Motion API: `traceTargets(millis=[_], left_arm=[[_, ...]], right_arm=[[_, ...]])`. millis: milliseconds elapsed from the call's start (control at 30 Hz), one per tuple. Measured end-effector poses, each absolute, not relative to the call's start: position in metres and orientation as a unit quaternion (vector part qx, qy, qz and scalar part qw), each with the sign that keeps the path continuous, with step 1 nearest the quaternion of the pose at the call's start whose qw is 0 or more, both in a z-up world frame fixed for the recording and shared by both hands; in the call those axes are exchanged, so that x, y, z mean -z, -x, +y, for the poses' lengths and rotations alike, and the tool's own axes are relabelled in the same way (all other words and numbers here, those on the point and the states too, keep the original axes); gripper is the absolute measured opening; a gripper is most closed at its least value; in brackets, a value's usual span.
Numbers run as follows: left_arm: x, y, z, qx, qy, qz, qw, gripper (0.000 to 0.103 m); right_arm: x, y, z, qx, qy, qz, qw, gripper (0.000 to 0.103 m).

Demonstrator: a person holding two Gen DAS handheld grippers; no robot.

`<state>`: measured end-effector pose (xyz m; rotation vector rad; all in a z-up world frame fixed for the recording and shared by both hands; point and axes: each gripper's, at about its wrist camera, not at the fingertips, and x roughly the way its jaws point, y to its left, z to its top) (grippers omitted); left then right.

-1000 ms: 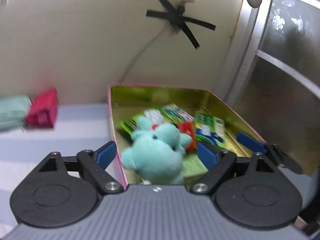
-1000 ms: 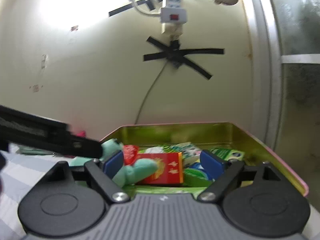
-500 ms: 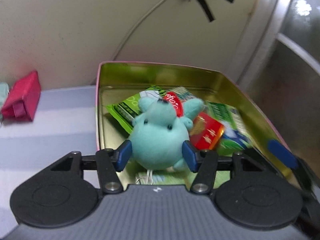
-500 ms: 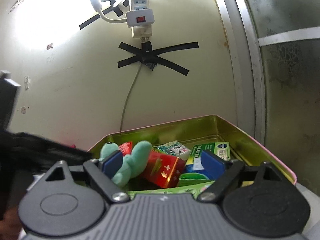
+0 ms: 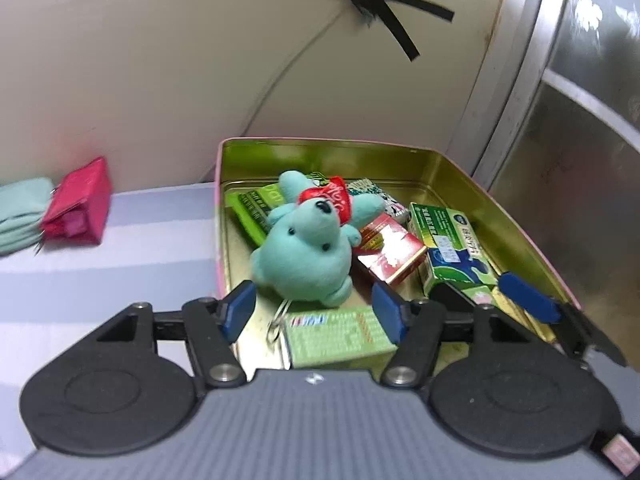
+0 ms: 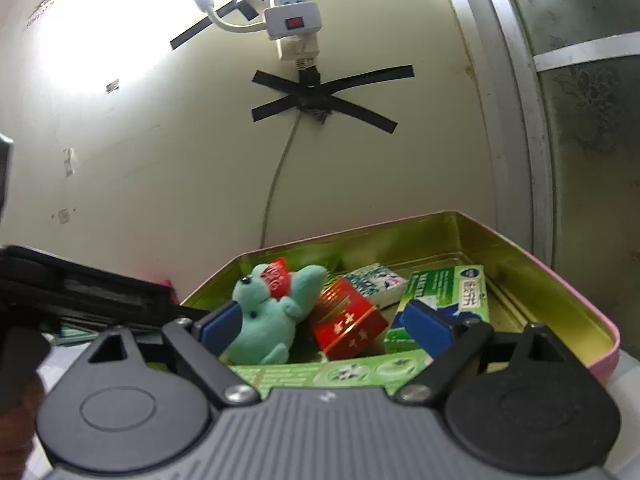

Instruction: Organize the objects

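A teal plush bear (image 5: 308, 248) with a red tag lies loose in the gold-lined pink tin (image 5: 340, 164), resting on a red box (image 5: 390, 252) and green boxes (image 5: 452, 248). My left gripper (image 5: 312, 306) hovers just short of the bear; its jaws are opening and neither pad touches it. At the tin's right side, a blue pad of the right gripper (image 5: 528, 296) shows. In the right wrist view, my right gripper (image 6: 320, 322) stands over the near rim of the tin (image 6: 400, 244), its jaws opening with nothing gripped. The bear (image 6: 264, 320) and red box (image 6: 346, 320) lie beyond them.
A pink pouch (image 5: 78, 208) and a folded teal cloth (image 5: 20, 212) lie on the striped surface to the left of the tin. The wall is close behind, with a taped cable (image 5: 372, 4) and a power strip (image 6: 294, 20). A metal window frame (image 5: 516, 80) stands to the right.
Half a second ago the left jaws squeezed the bear; they have since parted and drawn back, and the bear now lies free on the boxes. The right gripper has rolled a little.
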<state>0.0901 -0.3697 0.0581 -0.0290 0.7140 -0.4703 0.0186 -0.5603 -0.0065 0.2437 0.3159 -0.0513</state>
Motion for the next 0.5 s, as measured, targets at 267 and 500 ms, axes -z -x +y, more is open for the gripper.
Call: traceTargets(millis=[267,500], left_arm=[[-0.067,-0.044,-0.338,0.219,-0.011,0.305,0.927,0.067],[-0.047,-0.017,-0.302,0.198,-0.05,0.292,0.934,0.071]], right_arm=[[0.006,0.045,-0.552,0.025,-0.138,0.136,0.981,0.09],[0.012,0.076,-0.533,0.003,-0.154,0.174,0.973,0.09]])
